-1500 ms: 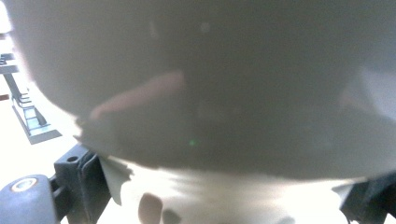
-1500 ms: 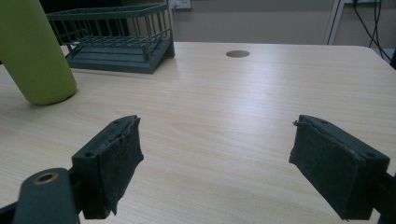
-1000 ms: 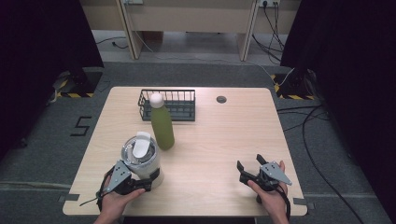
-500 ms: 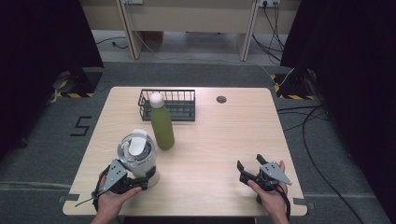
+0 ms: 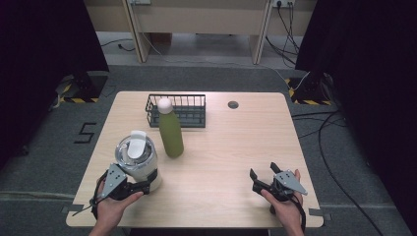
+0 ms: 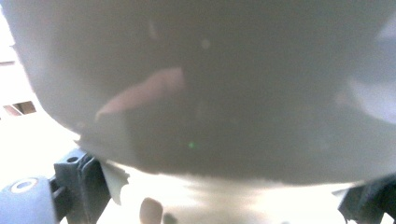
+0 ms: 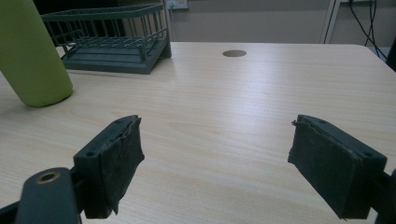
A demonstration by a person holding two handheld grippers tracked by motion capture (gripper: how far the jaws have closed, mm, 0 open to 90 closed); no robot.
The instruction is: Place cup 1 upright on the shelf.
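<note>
High view: left gripper (image 5: 140, 186) is clamped on the base of the white cup (image 5: 136, 161) at the table's (image 5: 216, 157) front-left edge; lift straight and slow, it looks top-heavy. Green bottle (image 5: 170, 129) stands close behind, so clear it. Right gripper (image 5: 261, 177) rests, jaws apart, holding nothing.

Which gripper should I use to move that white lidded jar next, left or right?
Left. The left gripper is already at the base of the white lidded jar, its jaws either side. The right gripper rests open and empty across the table, far from the jar.
</note>
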